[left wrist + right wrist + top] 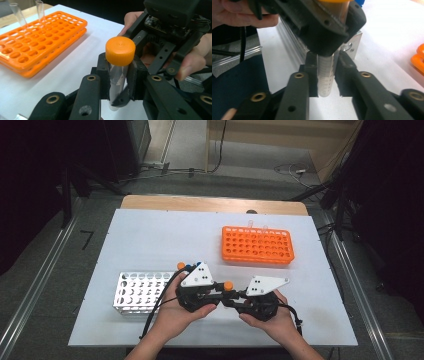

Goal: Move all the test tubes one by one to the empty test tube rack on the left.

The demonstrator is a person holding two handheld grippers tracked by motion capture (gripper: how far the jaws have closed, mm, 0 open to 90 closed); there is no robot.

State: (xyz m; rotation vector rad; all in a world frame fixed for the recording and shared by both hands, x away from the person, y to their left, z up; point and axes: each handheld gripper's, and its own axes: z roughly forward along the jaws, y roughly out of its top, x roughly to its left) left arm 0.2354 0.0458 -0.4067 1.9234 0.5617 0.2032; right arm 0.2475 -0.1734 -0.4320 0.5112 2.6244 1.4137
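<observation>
Tube with orange cap upright between both tongs, left tongs clamped on it, right tongs slightly parted around its lower end.

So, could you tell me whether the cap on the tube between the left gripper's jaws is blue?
No, the cap on the tube clamped in the left gripper is orange in the left gripper view.

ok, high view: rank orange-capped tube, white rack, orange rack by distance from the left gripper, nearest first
1. orange-capped tube: between the left gripper's jaws, beside the right gripper.
2. white rack: on the table just to the gripper's left.
3. orange rack: farther back and to the right.
</observation>
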